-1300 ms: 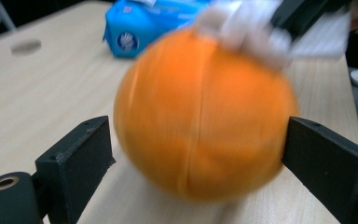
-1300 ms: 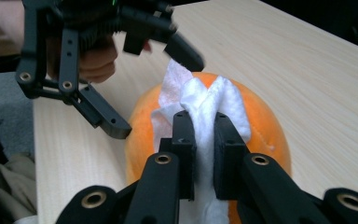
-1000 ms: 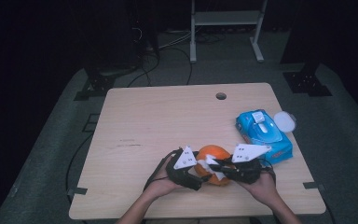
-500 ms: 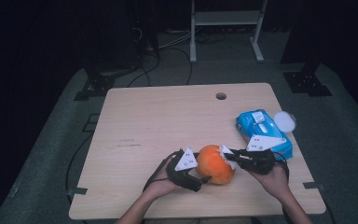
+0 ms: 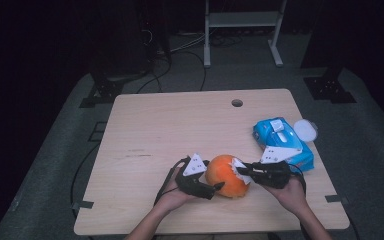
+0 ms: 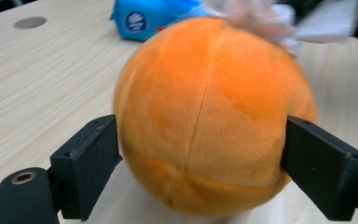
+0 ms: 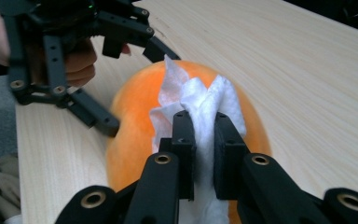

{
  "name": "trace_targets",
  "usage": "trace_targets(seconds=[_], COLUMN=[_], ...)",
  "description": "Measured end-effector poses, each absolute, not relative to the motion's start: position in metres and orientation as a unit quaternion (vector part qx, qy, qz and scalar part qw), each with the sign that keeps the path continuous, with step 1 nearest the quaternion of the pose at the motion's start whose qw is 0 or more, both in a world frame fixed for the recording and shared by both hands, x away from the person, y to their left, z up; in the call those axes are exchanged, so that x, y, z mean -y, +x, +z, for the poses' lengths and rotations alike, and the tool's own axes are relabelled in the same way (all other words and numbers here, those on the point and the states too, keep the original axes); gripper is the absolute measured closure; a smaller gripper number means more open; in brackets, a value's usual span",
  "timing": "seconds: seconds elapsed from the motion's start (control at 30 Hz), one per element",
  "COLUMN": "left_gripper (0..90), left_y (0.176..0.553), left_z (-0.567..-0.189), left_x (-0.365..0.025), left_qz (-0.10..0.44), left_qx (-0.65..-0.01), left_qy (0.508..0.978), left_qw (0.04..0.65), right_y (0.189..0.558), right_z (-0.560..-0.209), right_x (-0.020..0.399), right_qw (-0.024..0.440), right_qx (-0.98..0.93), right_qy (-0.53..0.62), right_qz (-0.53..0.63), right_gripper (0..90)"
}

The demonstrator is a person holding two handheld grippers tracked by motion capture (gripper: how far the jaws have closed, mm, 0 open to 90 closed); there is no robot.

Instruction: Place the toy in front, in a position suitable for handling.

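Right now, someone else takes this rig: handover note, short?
Left claw: clamped around the orange plush ball, holding it on the table near the front edge.
Right claw: shut on a white wipe, pressed against the ball's top.
Blue wipe pack lies at the right of the table, lid open.
Done: wipe out, ball held.
Left: probably finish wiping the ball, then release it.

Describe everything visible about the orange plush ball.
The orange plush ball is round, fuzzy fabric with stitched seams running across it. It rests on the wooden table near the front edge. The left gripper clasps its sides between wide-set fingers, while the right gripper presses a crumpled white wipe onto its top.
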State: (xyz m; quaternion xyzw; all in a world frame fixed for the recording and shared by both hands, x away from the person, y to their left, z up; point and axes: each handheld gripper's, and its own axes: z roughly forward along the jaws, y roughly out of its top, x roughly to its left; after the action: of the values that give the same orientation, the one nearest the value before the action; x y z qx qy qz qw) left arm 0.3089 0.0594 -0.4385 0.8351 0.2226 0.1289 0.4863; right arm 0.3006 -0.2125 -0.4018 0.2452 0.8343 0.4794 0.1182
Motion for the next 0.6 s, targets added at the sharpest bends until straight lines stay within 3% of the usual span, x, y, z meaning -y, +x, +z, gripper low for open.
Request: trace_targets(seconds=[0.2,0.33,0.53,0.6], left_gripper=[13.6,13.4,14.2,11.3], left_y=[0.305,0.304,0.316,0.314], left_z=[-0.428,-0.434,-0.442,-0.436], left_x=[-0.064,-0.057,-0.077,-0.076], left_qz=[0.117,0.131,0.084,0.098], left_qx=[-0.204,-0.183,-0.203,-0.196], left_qy=[0.823,0.841,0.85,0.845], left_qw=[0.517,0.491,0.479,0.488], right_y=[0.297,0.289,0.297,0.298], right_z=[-0.403,-0.404,-0.411,-0.412], right_x=[0.201,0.187,0.2,0.202], right_qw=[0.107,0.104,0.107,0.102], right_qx=[-0.836,-0.847,-0.849,-0.847], right_qy=[0.237,0.212,0.233,0.241], right_qz=[0.483,0.477,0.461,0.464], right_gripper=[80.5,80.5,80.5,80.4])
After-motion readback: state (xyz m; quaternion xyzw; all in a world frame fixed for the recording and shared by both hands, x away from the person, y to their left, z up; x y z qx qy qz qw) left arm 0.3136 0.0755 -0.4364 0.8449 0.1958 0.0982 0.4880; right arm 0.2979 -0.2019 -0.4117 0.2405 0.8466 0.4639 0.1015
